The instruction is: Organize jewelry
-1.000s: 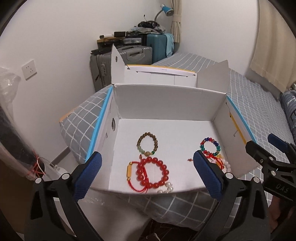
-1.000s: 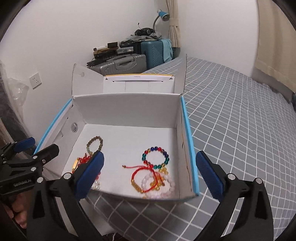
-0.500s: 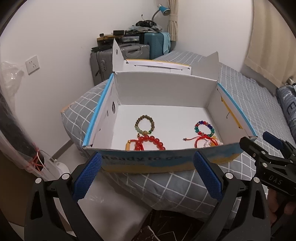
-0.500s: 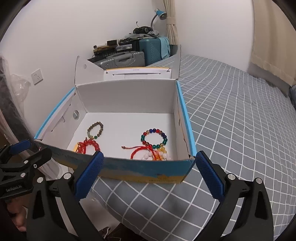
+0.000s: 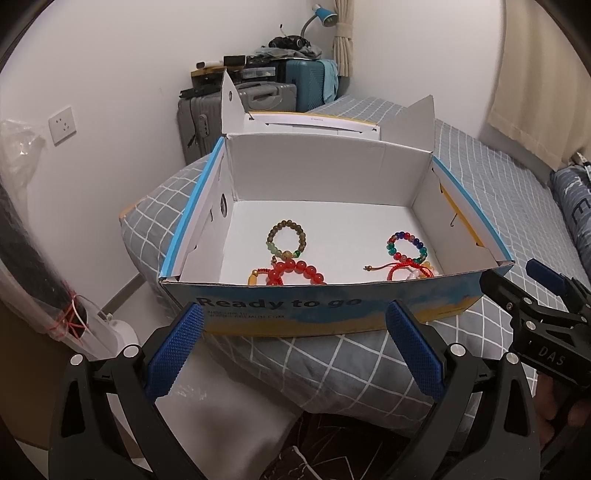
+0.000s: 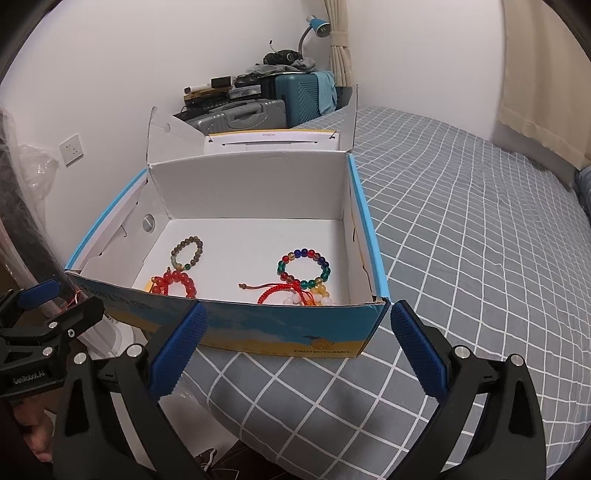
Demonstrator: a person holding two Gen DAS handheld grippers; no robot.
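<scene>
An open white cardboard box [image 5: 317,312] [image 6: 280,330] with blue rims sits on a grey checked bed. Inside lie several bracelets: a brown bead bracelet [image 5: 286,240] [image 6: 187,253], a red bead bracelet [image 5: 297,272] [image 6: 175,283], a multicolour bead bracelet [image 5: 406,246] [image 6: 303,267], and a red cord bracelet with pale beads [image 5: 404,269] [image 6: 291,293]. My left gripper [image 5: 295,347] is open and empty, in front of the box's near wall. My right gripper [image 6: 295,349] is open and empty, also in front of the box.
The box lid [image 5: 310,122] stands open behind the box. Suitcases [image 5: 258,98] with clutter and a blue lamp [image 5: 325,9] stand against the far wall. The bed [image 6: 480,229] stretches to the right. A plastic-wrapped dark item [image 5: 33,258] stands at the left.
Both grippers have pulled back and lowered from above the box's inside to in front of its near wall. The bracelets have not moved. Both grippers stay open.
</scene>
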